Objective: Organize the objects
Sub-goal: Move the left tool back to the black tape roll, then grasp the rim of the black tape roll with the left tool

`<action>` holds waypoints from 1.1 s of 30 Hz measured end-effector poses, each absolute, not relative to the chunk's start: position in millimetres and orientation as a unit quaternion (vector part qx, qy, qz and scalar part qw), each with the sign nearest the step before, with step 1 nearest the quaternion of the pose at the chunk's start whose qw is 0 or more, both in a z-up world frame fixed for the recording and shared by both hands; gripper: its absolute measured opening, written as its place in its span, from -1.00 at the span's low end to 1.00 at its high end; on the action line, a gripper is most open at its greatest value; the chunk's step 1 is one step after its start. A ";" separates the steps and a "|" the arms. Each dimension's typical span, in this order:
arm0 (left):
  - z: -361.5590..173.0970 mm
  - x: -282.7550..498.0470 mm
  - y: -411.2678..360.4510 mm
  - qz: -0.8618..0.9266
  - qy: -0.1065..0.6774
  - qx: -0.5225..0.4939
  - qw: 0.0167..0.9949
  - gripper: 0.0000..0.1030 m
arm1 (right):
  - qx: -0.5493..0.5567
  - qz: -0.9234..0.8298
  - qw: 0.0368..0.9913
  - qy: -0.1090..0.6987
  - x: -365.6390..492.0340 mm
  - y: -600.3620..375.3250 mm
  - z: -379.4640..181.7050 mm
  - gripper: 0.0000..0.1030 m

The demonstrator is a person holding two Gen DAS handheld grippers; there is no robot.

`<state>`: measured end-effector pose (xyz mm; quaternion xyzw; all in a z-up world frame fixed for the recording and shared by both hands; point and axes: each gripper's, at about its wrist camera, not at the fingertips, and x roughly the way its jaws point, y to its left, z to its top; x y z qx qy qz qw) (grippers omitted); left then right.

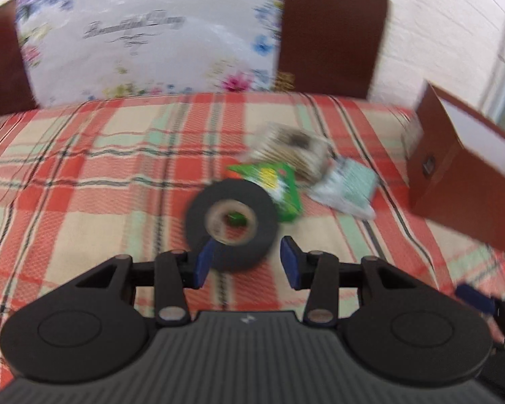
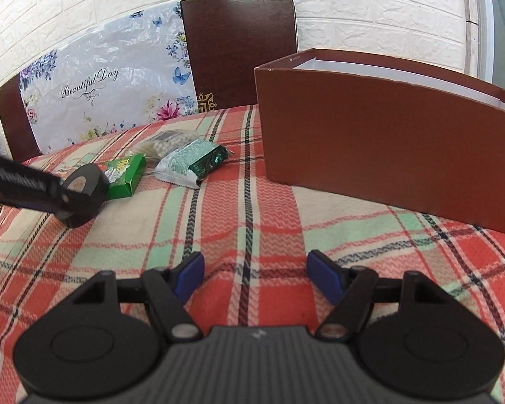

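A black tape roll (image 1: 232, 225) (image 2: 84, 185) leans tilted on the plaid cloth against a small green box (image 1: 281, 181) (image 2: 126, 175). My left gripper (image 1: 247, 264) (image 2: 64, 202) is open right at the roll. Its left pad overlaps the roll's lower left edge and its right pad stands clear of it; contact is lost in the blur. Behind lie a white and teal packet (image 1: 346, 185) (image 2: 192, 161) and a clear bag of pale bits (image 1: 293, 148) (image 2: 166, 141). My right gripper (image 2: 256, 272) hangs open and empty over the cloth. An open brown box with a white inside (image 1: 454, 175) (image 2: 387, 141) stands to the right.
The table wears a red, cream and green plaid cloth (image 2: 252, 202). Two dark wooden chairs (image 2: 239, 47) (image 1: 330, 30) stand at its far edge, one draped in a floral plastic sheet (image 2: 101, 84). A white brick wall is behind.
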<state>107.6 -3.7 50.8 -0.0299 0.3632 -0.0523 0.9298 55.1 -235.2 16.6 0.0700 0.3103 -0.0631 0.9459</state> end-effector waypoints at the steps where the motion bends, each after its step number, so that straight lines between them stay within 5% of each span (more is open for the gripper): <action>1: 52.0 113.8 6.4 -0.042 0.366 -0.040 0.929 -0.13 | 0.068 -0.062 0.946 0.311 55.6 -234.7 16.4 0.39; 8: 44.8 146.6 26.3 -0.045 0.402 -0.064 0.912 -0.04 | 0.059 -0.056 0.947 0.312 58.5 -231.5 14.2 0.52; 23: 38.3 146.4 36.1 -0.074 0.397 -0.028 0.914 0.07 | -0.102 0.121 0.943 0.292 131.6 -105.7 24.1 0.43; 25: 33.7 151.9 36.3 -0.075 0.400 -0.029 0.913 -0.01 | -0.108 0.134 0.939 0.297 146.8 -93.0 22.3 0.46; 28: 26.2 160.1 36.2 -0.091 0.410 -0.051 0.906 -0.41 | -0.123 0.144 0.935 0.300 160.0 -74.2 16.6 0.46; 33: 30.1 144.9 16.5 -0.103 0.407 -0.013 0.907 -0.42 | -0.101 0.138 0.933 0.315 151.2 -81.1 18.0 0.42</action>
